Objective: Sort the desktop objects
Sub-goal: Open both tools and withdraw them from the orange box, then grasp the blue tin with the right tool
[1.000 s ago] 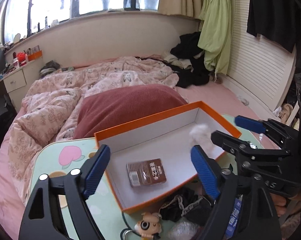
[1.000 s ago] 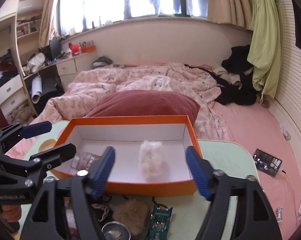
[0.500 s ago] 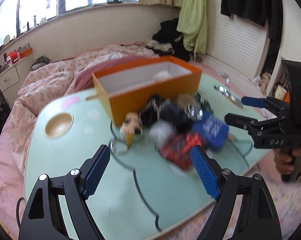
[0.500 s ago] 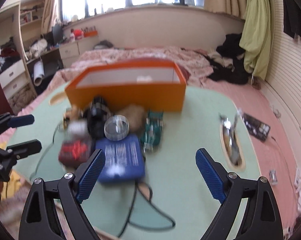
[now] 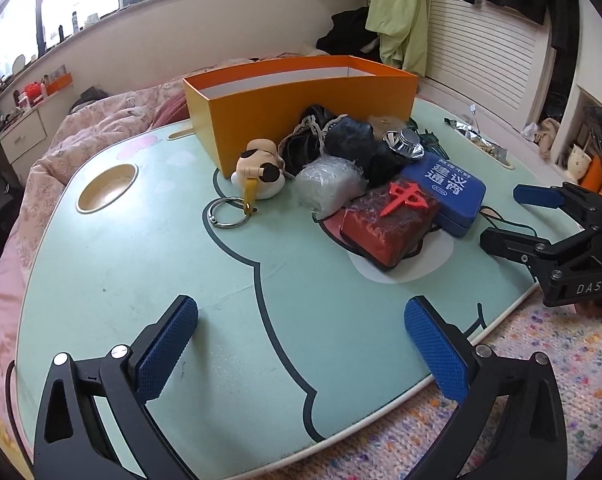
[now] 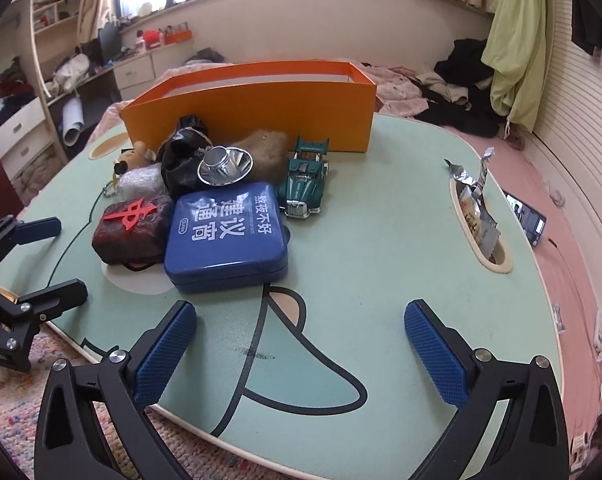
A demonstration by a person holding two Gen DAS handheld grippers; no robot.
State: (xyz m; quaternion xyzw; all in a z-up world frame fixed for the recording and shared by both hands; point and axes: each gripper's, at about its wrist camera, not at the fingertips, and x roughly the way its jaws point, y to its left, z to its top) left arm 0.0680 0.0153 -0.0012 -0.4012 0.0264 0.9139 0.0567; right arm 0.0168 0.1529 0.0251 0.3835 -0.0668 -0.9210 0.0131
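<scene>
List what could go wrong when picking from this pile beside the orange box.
The shiny metal funnel-shaped cap sits loosely atop the black crumpled bag; disturbing the bag could topple it. The red wrapped block leans against the blue rectangular tin, so lifting either may shift the other.

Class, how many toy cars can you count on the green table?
1: a green toy car beside the blue tin, before the orange box. Others may hide in the pile.
</scene>
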